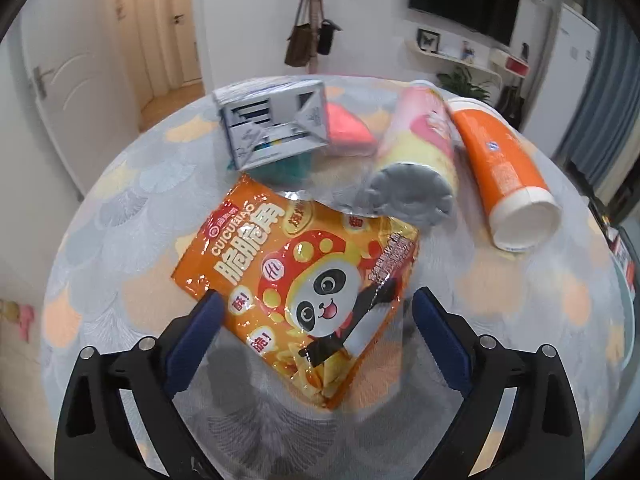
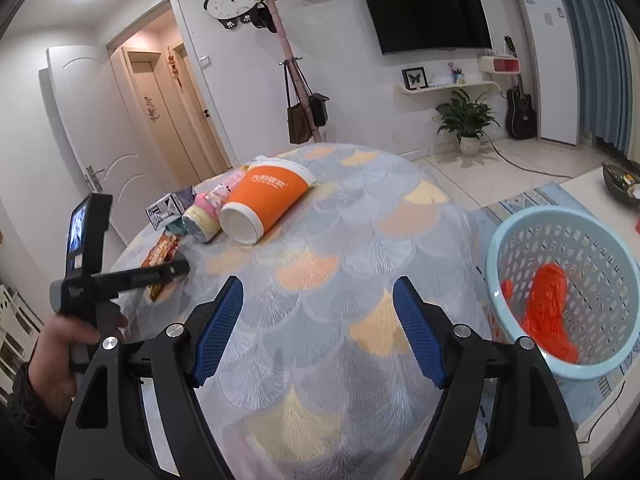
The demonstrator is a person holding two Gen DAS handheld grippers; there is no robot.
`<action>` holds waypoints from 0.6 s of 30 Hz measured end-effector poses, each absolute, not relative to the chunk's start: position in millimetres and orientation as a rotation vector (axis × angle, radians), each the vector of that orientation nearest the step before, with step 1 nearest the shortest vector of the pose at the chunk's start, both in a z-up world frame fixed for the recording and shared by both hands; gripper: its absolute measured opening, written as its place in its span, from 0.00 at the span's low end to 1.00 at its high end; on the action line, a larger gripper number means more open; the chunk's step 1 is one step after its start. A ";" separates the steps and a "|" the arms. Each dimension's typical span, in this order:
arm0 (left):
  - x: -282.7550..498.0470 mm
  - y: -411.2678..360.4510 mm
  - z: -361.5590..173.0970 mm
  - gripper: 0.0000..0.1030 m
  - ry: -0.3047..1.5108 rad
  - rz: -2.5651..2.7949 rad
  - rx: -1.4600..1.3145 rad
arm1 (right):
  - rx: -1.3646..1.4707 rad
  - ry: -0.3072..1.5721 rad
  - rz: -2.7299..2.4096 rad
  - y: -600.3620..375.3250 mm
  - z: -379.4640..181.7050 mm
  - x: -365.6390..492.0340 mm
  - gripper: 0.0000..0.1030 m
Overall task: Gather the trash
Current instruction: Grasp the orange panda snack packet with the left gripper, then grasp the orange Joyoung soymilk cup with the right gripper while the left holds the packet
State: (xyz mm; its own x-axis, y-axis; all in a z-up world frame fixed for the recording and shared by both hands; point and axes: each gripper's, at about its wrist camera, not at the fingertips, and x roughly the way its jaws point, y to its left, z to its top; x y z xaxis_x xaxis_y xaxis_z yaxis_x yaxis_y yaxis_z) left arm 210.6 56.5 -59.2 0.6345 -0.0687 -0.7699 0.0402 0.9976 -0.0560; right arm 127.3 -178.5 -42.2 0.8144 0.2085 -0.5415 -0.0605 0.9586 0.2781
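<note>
Left tongs (image 1: 314,306) stood wide open, empty, straddling the orange snack bag (image 1: 296,276) lying flat at tabletop (image 1: 520,300) centre; right tongs (image 2: 318,300) open, empty, basket (image 2: 560,368) at three o'clock. Bag probably light, crinkly, slippery; pinch its near edge.

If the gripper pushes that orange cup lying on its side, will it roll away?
Probably. The orange cup lies on its side on the tablecloth, and its round wall should roll easily. It tapers, so it would likely curve. It looks like paper, so probably light.
</note>
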 end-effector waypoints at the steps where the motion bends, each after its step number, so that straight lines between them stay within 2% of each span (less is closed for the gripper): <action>1: 209.6 56.3 -57.6 0.80 0.873 -0.083 -0.038 | 0.252 0.602 0.147 -177.5 -39.5 130.4 0.71; 2: 207.7 56.5 -56.9 0.72 0.866 -0.096 -0.031 | 0.250 0.600 0.150 -176.4 -37.3 132.6 0.71; 3: 206.3 56.2 -56.2 0.70 0.863 -0.108 -0.014 | 0.248 0.597 0.154 -175.1 -34.5 134.9 0.71; 4: 203.4 55.7 -55.2 0.62 0.857 -0.125 0.009 | 0.246 0.592 0.162 -172.4 -31.1 137.4 0.71; 5: 200.7 55.9 -53.9 0.43 0.850 -0.138 0.015 | 0.241 0.593 0.171 -169.9 -28.8 139.7 0.71; 6: 197.3 58.0 -52.2 0.28 0.842 -0.163 0.006 | 0.230 0.604 0.181 -165.4 -26.4 144.7 0.72; 7: 196.6 60.2 -51.5 0.06 0.843 -0.179 -0.009 | 0.224 0.607 0.188 -162.5 -24.2 147.8 0.72; 11: 180.9 77.8 -54.7 0.06 0.822 -0.300 -0.138 | 0.179 0.605 0.216 -144.8 -11.8 163.1 0.77; 13: 171.2 90.7 -51.9 0.06 0.779 -0.323 -0.200 | 0.157 0.609 0.215 -136.0 -8.5 173.6 0.85; 18: 152.4 96.2 -49.7 0.06 0.724 -0.343 -0.250 | 0.211 0.730 0.230 -120.2 -16.6 223.0 0.87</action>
